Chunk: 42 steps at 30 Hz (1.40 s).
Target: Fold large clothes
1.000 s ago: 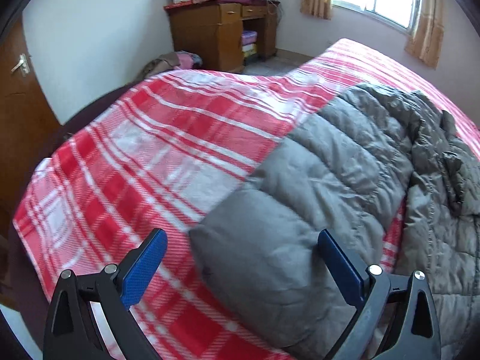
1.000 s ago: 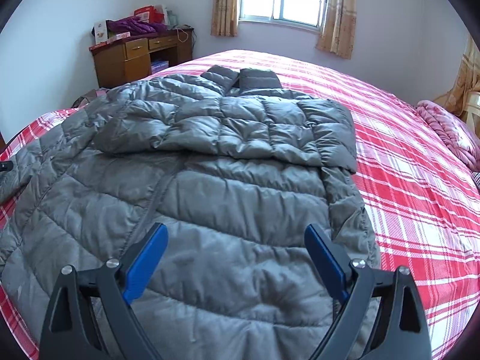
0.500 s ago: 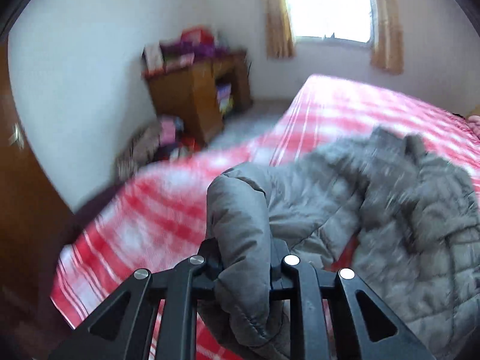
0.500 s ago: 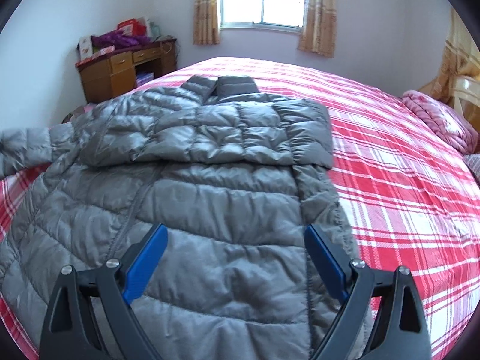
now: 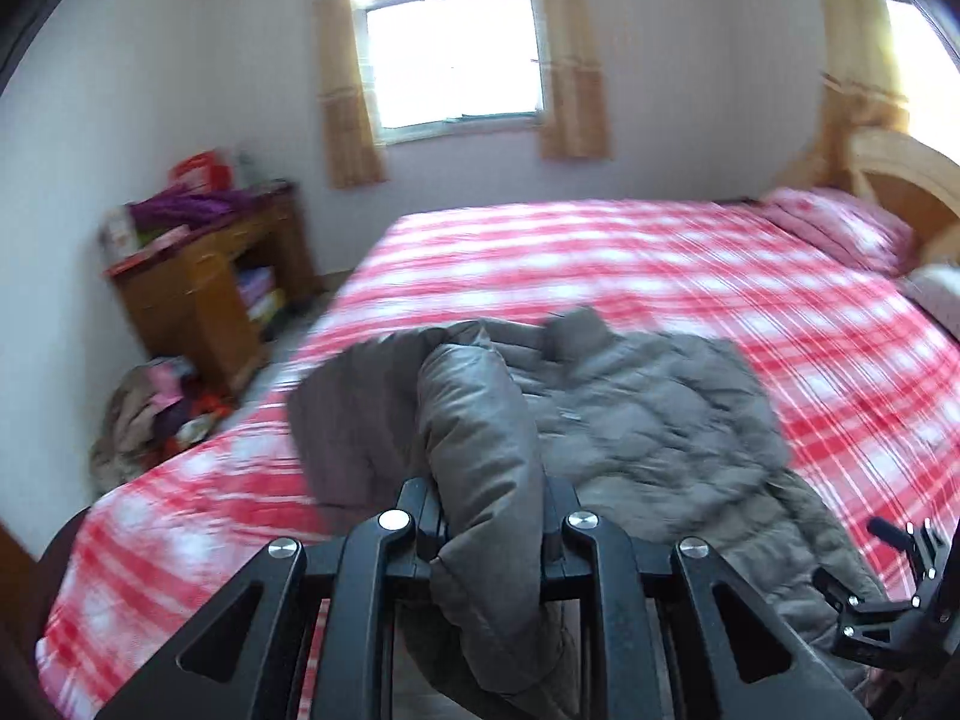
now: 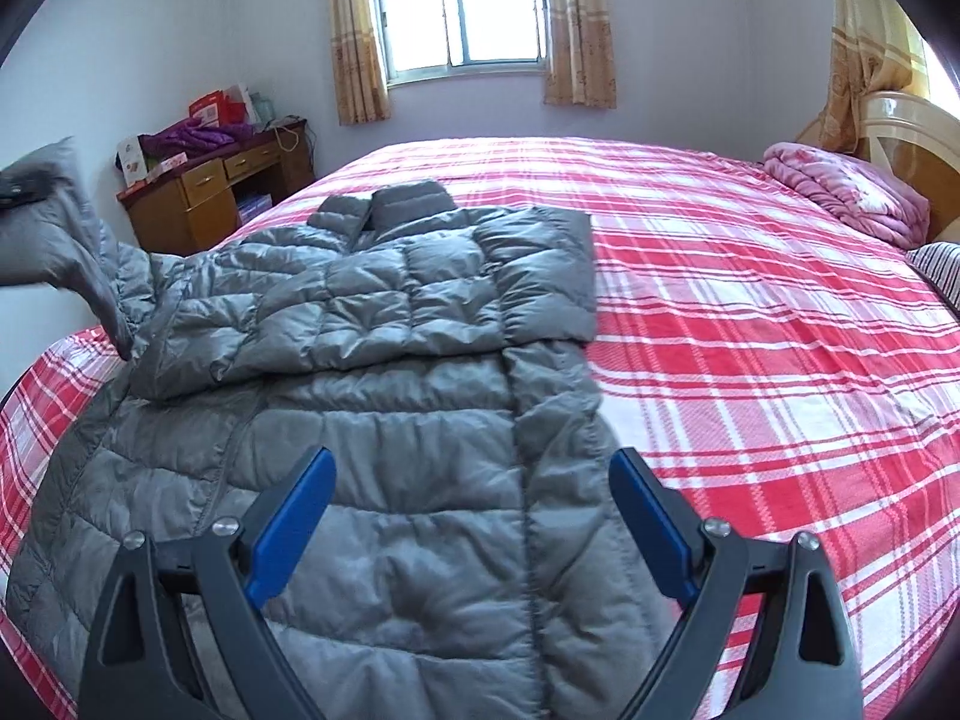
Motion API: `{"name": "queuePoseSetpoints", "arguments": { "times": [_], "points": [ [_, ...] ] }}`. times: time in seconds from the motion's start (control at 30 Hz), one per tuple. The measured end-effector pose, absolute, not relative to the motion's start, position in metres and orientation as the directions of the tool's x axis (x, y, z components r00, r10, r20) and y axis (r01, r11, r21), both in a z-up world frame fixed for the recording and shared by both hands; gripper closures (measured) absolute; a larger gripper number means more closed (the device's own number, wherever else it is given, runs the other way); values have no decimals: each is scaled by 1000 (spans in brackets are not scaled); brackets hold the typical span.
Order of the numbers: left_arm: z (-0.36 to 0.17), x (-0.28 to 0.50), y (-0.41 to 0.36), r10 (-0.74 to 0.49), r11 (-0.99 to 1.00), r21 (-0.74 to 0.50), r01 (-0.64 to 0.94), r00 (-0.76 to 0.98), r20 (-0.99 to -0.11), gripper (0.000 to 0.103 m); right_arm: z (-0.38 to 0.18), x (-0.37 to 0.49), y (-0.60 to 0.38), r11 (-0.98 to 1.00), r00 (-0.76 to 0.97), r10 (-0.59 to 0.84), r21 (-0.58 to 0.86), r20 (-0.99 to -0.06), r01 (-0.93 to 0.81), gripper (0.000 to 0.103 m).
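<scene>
A grey quilted down jacket [image 6: 384,396] lies on the red plaid bed [image 6: 750,330], collar toward the window, one sleeve folded across its chest. My left gripper [image 5: 489,531] is shut on the other sleeve [image 5: 480,456], lifted above the bed; in the right wrist view that raised sleeve [image 6: 66,228] hangs at the far left. My right gripper [image 6: 474,516] is open and empty, hovering over the jacket's lower part near the hem. It also shows at the lower right of the left wrist view [image 5: 894,600].
A wooden desk [image 6: 210,192] piled with clothes and boxes stands by the wall at the left. A heap of clothes [image 5: 156,414] lies on the floor beside it. A pink folded quilt [image 6: 840,192] and a headboard [image 6: 900,126] are at the right.
My left gripper closed on the sleeve, lifted it off the bed and swung it up and toward the jacket body. My right gripper stayed open and drew back slightly.
</scene>
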State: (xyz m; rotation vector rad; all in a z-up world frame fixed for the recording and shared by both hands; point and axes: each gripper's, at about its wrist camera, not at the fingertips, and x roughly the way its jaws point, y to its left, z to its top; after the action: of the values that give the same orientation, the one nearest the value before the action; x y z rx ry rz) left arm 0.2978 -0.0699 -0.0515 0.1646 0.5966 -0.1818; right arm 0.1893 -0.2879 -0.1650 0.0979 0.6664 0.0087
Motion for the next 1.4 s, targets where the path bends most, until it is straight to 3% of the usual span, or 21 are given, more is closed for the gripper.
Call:
{"name": "queuePoseSetpoints", "arguments": {
  "times": [0.07, 0.23, 0.27, 0.4, 0.53, 0.7, 0.83, 0.87, 0.93, 0.97, 1.1, 1.4],
  "points": [
    [-69, 305, -96, -156, 960, 92, 263, 780, -606, 73, -164, 191, -296, 995, 785, 28, 94, -619, 39, 9],
    [-91, 296, -137, -164, 936, 155, 316, 783, -600, 28, -155, 204, -317, 993, 784, 9, 97, -620, 66, 9],
    [-91, 293, -139, -162, 934, 167, 315, 793, -588, 25, -151, 208, -319, 993, 788, 3, 92, -616, 69, 9],
    [-86, 289, -119, -173, 939, 156, 307, 811, -558, 19, -137, 225, -321, 994, 792, 6, 89, -611, 61, 9],
    [-97, 306, -79, -85, 966, 156, 205, 825, -559, 15, -131, 240, -309, 992, 786, 54, 121, -616, 26, 9],
    [-138, 334, -7, 119, 985, 173, -11, 767, -631, 15, -134, 257, -267, 979, 741, 185, 183, -645, -86, 9],
    [-174, 345, 39, 171, 985, 129, -112, 694, -700, 15, -150, 273, -230, 951, 649, 307, 253, -696, -178, 9],
    [-180, 346, 44, 180, 984, 131, -124, 686, -705, 15, -157, 279, -221, 947, 620, 321, 260, -716, -190, 11],
    [-193, 349, 55, 203, 979, 138, -150, 662, -721, 15, -173, 290, -207, 939, 561, 343, 282, -753, -196, 34],
    [-198, 350, 57, 206, 978, 137, -156, 656, -726, 15, -178, 294, -204, 933, 539, 359, 301, -762, -197, 57],
    [-211, 354, 67, 203, 978, 122, -170, 641, -740, 15, -181, 296, -204, 919, 538, 393, 346, -745, -192, 83],
    [-220, 356, 71, 200, 979, 124, -163, 640, -742, 15, -175, 275, -252, 961, 597, 270, 253, -756, -114, 88]
  ]
}}
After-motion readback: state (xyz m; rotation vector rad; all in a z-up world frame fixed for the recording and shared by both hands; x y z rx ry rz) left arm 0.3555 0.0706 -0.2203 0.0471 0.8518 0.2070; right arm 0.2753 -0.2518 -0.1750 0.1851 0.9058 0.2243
